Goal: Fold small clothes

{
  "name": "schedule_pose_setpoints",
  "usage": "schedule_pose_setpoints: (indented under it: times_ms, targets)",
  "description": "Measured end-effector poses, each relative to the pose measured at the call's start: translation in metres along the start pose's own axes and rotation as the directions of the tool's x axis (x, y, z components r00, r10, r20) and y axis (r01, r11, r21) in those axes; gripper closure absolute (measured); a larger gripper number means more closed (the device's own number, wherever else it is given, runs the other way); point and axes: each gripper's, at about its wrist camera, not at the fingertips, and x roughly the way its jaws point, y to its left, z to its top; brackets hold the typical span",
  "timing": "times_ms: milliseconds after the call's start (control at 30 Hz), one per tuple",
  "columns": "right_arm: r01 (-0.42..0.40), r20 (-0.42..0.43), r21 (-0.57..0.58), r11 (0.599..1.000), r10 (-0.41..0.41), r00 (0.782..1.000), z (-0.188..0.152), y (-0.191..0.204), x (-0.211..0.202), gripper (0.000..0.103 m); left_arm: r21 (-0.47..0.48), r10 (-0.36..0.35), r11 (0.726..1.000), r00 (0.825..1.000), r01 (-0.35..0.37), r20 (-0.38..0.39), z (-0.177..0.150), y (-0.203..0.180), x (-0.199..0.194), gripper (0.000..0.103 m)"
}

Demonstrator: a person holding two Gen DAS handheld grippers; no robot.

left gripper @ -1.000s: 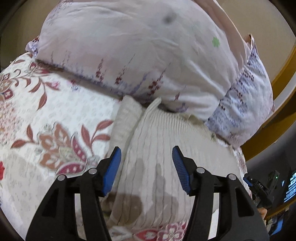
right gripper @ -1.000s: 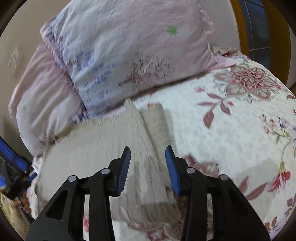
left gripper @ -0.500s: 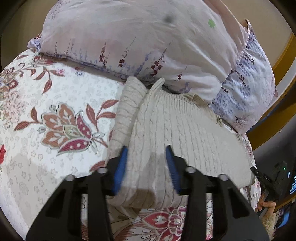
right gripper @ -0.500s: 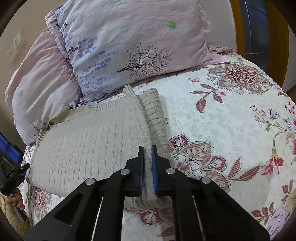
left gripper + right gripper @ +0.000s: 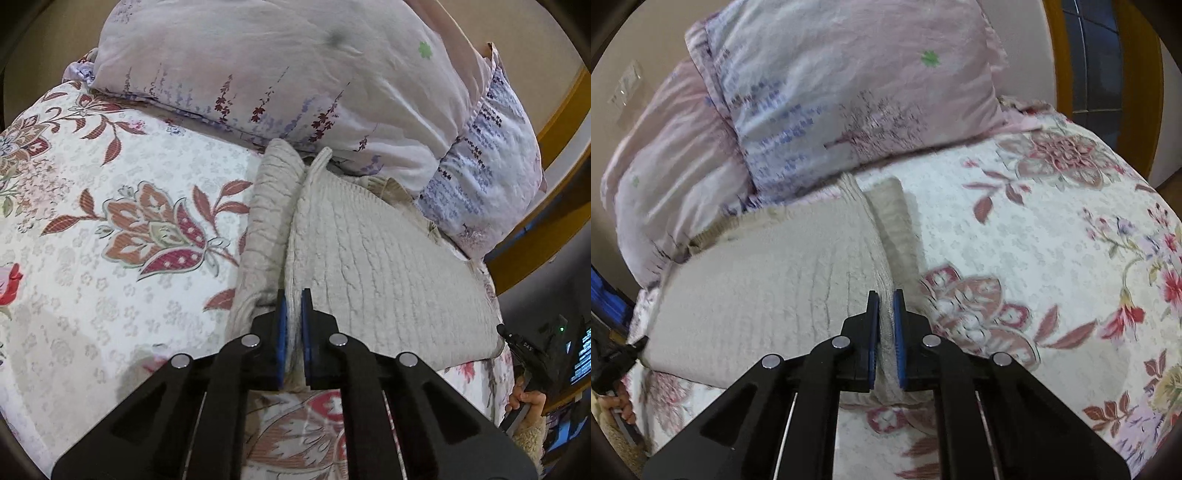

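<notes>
Cream cable-knit, the sweater (image 5: 369, 266) is lying across the middle of both frames on the floral bedspread (image 5: 110, 240), its far edge tucked under the pillows (image 5: 295, 74) at the top. We are seeing the left gripper (image 5: 293, 295) at lower centre clenched on a raised ridge of the knit, the sweater's body spreading to its right and a folded sleeve to its left. The right gripper (image 5: 885, 295) is pinching the knit likewise, the body spreading toward the left of its frame, the sleeve lying just right.
</notes>
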Motion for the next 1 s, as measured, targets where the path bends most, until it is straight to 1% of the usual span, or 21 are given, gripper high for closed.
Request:
schedule_pose_setpoints:
  times_ms: [100,167,233,267,300,333,367,400,433,467,500,567,633,700,800,867,933,967,1000]
  targets:
    - [0.030,-0.041,0.008,1.000,-0.030,0.999,-0.005,-0.004,0.015,0.095,-0.001,0.018,1.000,1.000,-0.018,-0.009,-0.002,0.003,0.007,0.096]
    - [0.046,-0.038,-0.005,0.999,-0.046,0.998,-0.007,-0.002,0.017,0.094,-0.015,0.015,1.000,1.000,-0.015,-0.011,-0.002,0.004,0.010,0.095]
    - [0.074,-0.046,-0.035,0.997,-0.075,0.996,-0.005,0.004,0.016,0.094,-0.016,0.017,1.000,1.000,-0.018,-0.016,-0.001,0.003,0.010,0.092]
    - [0.080,-0.050,-0.039,0.996,-0.082,0.995,-0.003,0.006,0.015,0.092,-0.024,0.005,1.000,1.000,-0.006,-0.020,0.000,0.003,0.009,0.089]
    - [0.082,-0.054,-0.037,0.996,-0.083,0.995,-0.002,0.008,0.014,0.087,-0.029,-0.007,1.000,1.000,0.007,-0.024,0.001,0.003,0.007,0.082]
    - [0.087,-0.052,-0.031,0.996,-0.089,0.995,0.002,0.010,0.011,0.081,-0.039,-0.026,0.999,0.999,0.025,-0.022,0.003,0.003,0.005,0.070]
    - [0.084,-0.039,-0.030,0.996,-0.085,0.996,0.005,0.014,0.007,0.077,-0.052,-0.047,0.998,0.999,0.046,-0.008,0.006,0.003,0.001,0.064]
    - [0.076,-0.022,-0.035,0.996,-0.077,0.997,0.009,0.018,0.004,0.071,-0.057,-0.055,0.997,0.998,0.055,0.003,0.009,0.002,0.000,0.054]
    - [0.064,0.001,-0.054,0.996,-0.064,0.998,0.013,0.028,0.000,0.066,-0.061,-0.062,0.996,0.998,0.063,0.015,0.013,0.001,-0.002,0.046]
    - [0.052,0.014,-0.077,0.996,-0.051,0.999,0.015,0.037,-0.002,0.064,-0.066,-0.060,0.996,0.998,0.061,0.022,0.017,0.000,-0.003,0.042]
    - [0.027,0.019,-0.112,0.993,-0.025,1.000,0.017,0.051,-0.001,0.061,-0.082,-0.044,0.996,0.999,0.046,0.028,0.023,0.000,-0.003,0.035]
    - [-0.012,0.002,-0.162,0.987,0.013,1.000,0.019,0.073,0.006,0.061,-0.109,-0.038,0.993,0.999,0.041,0.025,0.032,0.002,0.001,0.033]
    - [-0.061,-0.038,-0.222,0.973,0.054,0.998,0.016,0.099,0.021,0.061,-0.142,-0.047,0.989,0.999,0.049,0.021,0.039,0.006,0.008,0.030]
    - [-0.083,-0.068,-0.282,0.956,0.066,0.995,0.012,0.124,0.039,0.061,-0.184,-0.048,0.982,0.999,0.050,0.014,0.046,0.012,0.017,0.029]
    - [-0.106,-0.097,-0.311,0.944,0.080,0.992,0.009,0.149,0.059,0.061,-0.253,-0.070,0.965,0.998,0.069,0.005,0.051,0.022,0.028,0.029]
    - [-0.106,-0.105,-0.325,0.940,0.076,0.992,0.008,0.160,0.068,0.061,-0.286,-0.092,0.954,0.996,0.094,0.020,0.052,0.026,0.032,0.029]
    - [-0.083,-0.125,-0.358,0.930,0.040,0.991,0.002,0.168,0.079,0.059,-0.291,-0.097,0.951,0.995,0.101,0.027,0.053,0.027,0.034,0.029]
    - [-0.068,-0.121,-0.378,0.923,0.024,0.992,0.000,0.171,0.081,0.059,-0.292,-0.101,0.951,0.994,0.105,0.031,0.054,0.027,0.035,0.029]
    - [-0.046,-0.101,-0.416,0.908,0.005,0.995,-0.004,0.176,0.080,0.059,-0.293,-0.106,0.950,0.994,0.110,0.031,0.054,0.027,0.036,0.029]
